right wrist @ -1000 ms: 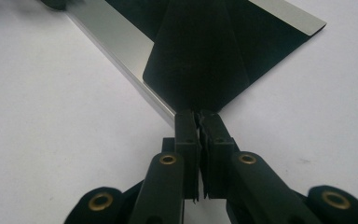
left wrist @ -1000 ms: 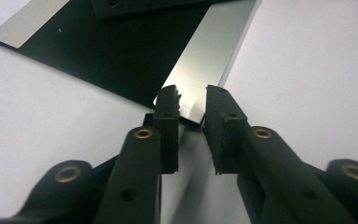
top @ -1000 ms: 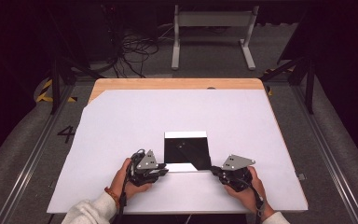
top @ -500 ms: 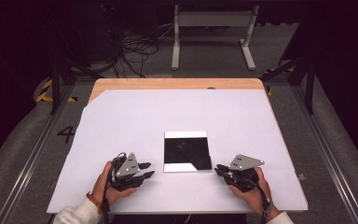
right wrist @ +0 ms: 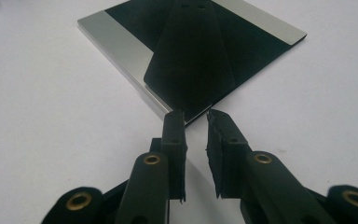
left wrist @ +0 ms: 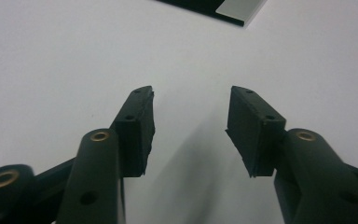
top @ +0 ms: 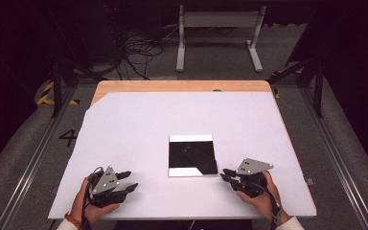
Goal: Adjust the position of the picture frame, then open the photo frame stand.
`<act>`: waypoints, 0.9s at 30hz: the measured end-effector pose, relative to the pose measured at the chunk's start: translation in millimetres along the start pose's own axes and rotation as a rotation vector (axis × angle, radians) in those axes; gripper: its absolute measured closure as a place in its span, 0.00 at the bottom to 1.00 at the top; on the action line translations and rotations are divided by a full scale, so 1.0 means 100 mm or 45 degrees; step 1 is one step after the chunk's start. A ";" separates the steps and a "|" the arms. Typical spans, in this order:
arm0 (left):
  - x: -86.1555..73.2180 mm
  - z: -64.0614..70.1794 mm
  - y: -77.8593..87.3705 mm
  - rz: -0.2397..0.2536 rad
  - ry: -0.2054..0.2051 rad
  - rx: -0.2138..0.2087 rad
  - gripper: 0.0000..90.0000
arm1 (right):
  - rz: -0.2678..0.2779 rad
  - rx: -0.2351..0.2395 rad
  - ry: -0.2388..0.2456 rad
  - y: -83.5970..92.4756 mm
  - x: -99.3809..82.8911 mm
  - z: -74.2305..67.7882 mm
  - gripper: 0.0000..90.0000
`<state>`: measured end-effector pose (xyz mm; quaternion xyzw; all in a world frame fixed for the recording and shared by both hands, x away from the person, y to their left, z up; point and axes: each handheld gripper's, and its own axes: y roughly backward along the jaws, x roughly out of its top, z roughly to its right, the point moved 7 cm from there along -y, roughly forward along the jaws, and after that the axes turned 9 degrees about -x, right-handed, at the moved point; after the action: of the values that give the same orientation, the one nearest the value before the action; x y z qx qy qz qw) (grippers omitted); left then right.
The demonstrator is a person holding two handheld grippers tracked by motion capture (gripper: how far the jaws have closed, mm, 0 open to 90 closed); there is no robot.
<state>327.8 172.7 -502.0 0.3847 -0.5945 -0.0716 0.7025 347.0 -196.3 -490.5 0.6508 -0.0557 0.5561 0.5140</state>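
Both grippers have drawn back from the square mirror tile (top: 192, 155), the left gripper (top: 127, 181) farthest, to the table's (top: 139, 120) near-left; its jaws have just been opening and stand apart on nothing, while the right gripper (top: 226, 174), just beside the tile's near-right corner, has been opening to a narrow empty gap. Lying flat mid-table, the tile looks thin, stiff, slick and breakable, so I'd pinch an edge or corner. Bare table surrounds it, its edges well apart.

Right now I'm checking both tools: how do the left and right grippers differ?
The left gripper stands well apart from the mirror tile; the right gripper sits close to its corner. Left jaws gape wide, right jaws show a narrow gap. Both have just been opening, nothing between them.
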 end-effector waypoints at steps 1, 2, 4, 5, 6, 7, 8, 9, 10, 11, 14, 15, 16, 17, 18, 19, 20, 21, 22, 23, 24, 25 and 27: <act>-0.02 0.00 0.02 -0.002 0.001 0.005 0.56 | 0.004 0.002 -0.003 0.00 0.01 0.00 0.86; -0.04 0.01 0.04 -0.003 0.009 0.013 0.56 | 0.002 0.007 -0.004 0.00 0.01 0.00 0.85; -0.07 0.01 0.05 -0.007 0.016 0.021 0.53 | -0.007 0.004 -0.005 -0.03 0.00 0.01 0.84; -0.07 0.00 0.05 -0.007 0.017 0.024 0.52 | -0.010 0.004 -0.005 -0.03 0.00 0.01 0.84; -0.08 0.00 0.05 -0.009 0.023 0.031 0.51 | -0.015 0.007 -0.007 -0.04 0.00 0.01 0.84; -0.08 -0.01 0.05 -0.005 0.029 0.036 0.49 | -0.017 0.011 -0.011 -0.04 -0.01 0.01 0.84; -0.07 -0.01 0.05 0.001 0.032 0.041 0.47 | -0.022 0.017 -0.017 -0.05 -0.01 0.01 0.83; -0.06 -0.02 0.05 0.000 0.028 0.044 0.47 | -0.027 0.023 -0.021 -0.06 -0.01 0.01 0.83; -0.05 -0.02 0.04 0.001 0.026 0.047 0.46 | -0.031 0.028 -0.021 -0.06 -0.01 0.00 0.82; -0.04 -0.02 0.03 0.005 0.026 0.044 0.45 | -0.035 0.034 -0.026 -0.06 -0.01 0.00 0.82; -0.03 -0.02 -0.01 0.000 0.022 0.045 0.43 | -0.050 0.061 -0.051 -0.08 0.00 -0.01 0.81; -0.02 -0.02 -0.01 -0.001 0.025 0.043 0.42 | -0.055 0.070 -0.066 -0.09 0.00 -0.01 0.80; -0.01 -0.02 -0.02 0.004 0.024 0.041 0.41 | -0.062 0.079 -0.074 -0.10 0.00 -0.01 0.79; 0.00 -0.02 -0.03 0.002 0.021 0.039 0.41 | -0.074 0.088 -0.074 -0.11 -0.01 -0.02 0.78; 0.00 -0.01 -0.04 0.002 0.017 0.036 0.40 | -0.088 0.098 -0.069 -0.12 -0.01 -0.04 0.77; 0.00 0.00 -0.04 -0.004 0.012 0.035 0.40 | -0.100 0.095 -0.064 -0.13 -0.01 -0.05 0.77; 0.00 0.01 -0.05 -0.009 0.012 0.031 0.40 | -0.113 0.096 -0.057 -0.14 -0.02 -0.05 0.77; 0.00 0.01 -0.05 -0.008 0.013 0.026 0.39 | -0.126 0.095 -0.049 -0.15 -0.02 -0.06 0.77; 0.00 0.02 -0.05 -0.006 0.011 0.026 0.39 | -0.144 0.095 -0.042 -0.16 -0.02 -0.07 0.76; 0.00 0.02 -0.05 -0.002 0.010 0.027 0.39 | -0.151 0.086 -0.026 -0.16 -0.01 -0.08 0.76; 0.00 0.02 -0.04 0.001 0.008 0.025 0.39 | -0.157 0.081 -0.016 -0.17 -0.01 -0.08 0.77; 0.00 0.02 -0.04 -0.002 0.009 0.021 0.39 | -0.163 0.079 -0.010 -0.17 0.00 -0.08 0.77; 0.00 0.02 -0.06 -0.009 0.011 0.018 0.38 | -0.174 0.071 0.005 -0.18 0.01 -0.09 0.78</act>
<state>328.0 167.6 -505.3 0.3921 -0.5906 -0.0682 0.7020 353.0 -180.7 -502.0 0.6661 0.0056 0.5223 0.5325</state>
